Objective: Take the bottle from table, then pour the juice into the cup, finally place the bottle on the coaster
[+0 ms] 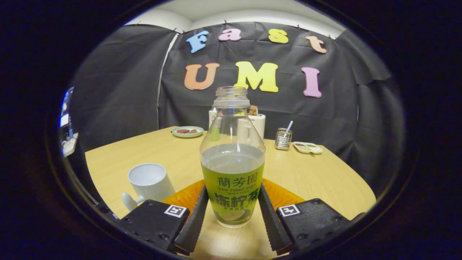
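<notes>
Now, on the wooden table (317, 180), the uncapped juice bottle (232, 159) stands upright between the gripper (232, 216) fingers, which appear to press its label. Orange coaster (279, 196) just behind, white cup (149, 182) near-left: hold firmly and level.

Bottle (232, 159) – clear glossy plastic; table (317, 177) – smooth light wood; cup (151, 180) – glossy ceramic.

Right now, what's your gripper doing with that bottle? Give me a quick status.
Gripper shut on bottle, uncapped, part full. Orange coaster just behind it. White cup beside the coaster, upright. Nothing between bottle and cup.
</notes>
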Tool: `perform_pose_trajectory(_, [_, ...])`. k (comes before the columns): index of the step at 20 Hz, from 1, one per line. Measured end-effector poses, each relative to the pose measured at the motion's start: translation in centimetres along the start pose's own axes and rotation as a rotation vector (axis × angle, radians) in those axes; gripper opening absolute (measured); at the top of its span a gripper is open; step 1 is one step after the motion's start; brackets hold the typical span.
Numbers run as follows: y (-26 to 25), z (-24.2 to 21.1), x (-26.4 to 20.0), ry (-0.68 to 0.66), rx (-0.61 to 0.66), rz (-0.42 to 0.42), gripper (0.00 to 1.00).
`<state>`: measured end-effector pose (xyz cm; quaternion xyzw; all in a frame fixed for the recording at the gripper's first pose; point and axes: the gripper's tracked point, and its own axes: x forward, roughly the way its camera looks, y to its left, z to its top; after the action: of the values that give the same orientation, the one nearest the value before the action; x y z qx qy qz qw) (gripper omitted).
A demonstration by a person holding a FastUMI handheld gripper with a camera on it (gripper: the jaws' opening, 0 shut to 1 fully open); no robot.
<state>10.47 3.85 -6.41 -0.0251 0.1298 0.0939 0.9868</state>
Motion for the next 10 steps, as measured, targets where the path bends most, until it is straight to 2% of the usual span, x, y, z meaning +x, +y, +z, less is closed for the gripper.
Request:
perform_pose_trajectory(3, [-0.7,1.7,0.0,-0.025,-0.126,-0.018,0.78])
perform_pose_trajectory(10, [-5.1,4.2,1.0,-0.051,-0.498,-0.202,0.78])
